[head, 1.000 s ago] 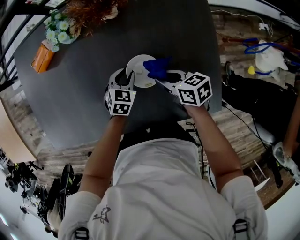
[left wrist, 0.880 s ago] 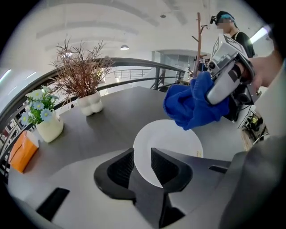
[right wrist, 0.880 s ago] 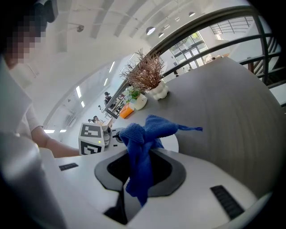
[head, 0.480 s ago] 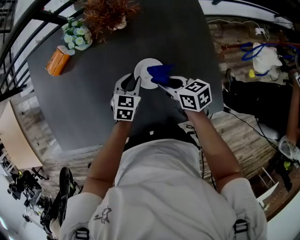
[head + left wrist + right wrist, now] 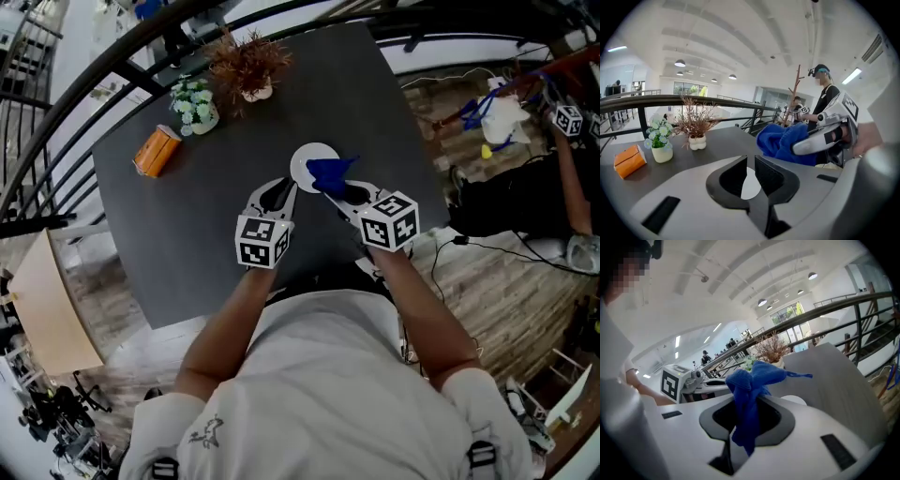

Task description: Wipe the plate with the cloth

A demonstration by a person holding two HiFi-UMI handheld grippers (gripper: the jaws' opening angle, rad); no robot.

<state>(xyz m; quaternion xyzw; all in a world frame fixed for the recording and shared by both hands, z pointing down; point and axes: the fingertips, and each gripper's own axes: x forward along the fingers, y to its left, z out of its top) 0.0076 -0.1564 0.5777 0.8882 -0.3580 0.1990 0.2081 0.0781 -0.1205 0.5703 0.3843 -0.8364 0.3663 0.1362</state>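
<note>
A small white plate (image 5: pixel 311 159) lies flat on the dark table (image 5: pixel 197 225). My right gripper (image 5: pixel 337 187) hangs above its near right edge, shut on a bunched blue cloth (image 5: pixel 751 380) that dangles between the jaws and covers part of the plate in the head view. My left gripper (image 5: pixel 285 187) is up off the table at the plate's near left. Its jaws have just been closing and stand a narrow gap apart, gripping nothing. The plate (image 5: pixel 750 185) shows through that gap. The cloth (image 5: pixel 780 140) also appears in the left gripper view.
At the table's far left stand an orange box (image 5: pixel 157 150), a white vase of flowers (image 5: pixel 195 105) and a pot with a dried plant (image 5: pixel 247 67). A dark railing curves behind the table. Another person (image 5: pixel 825 96) stands beyond the table's right edge.
Both grippers have risen off the table together, and the head view has pulled up, so the table looks smaller. The cloth stays in the right gripper; the plate stays on the table.
</note>
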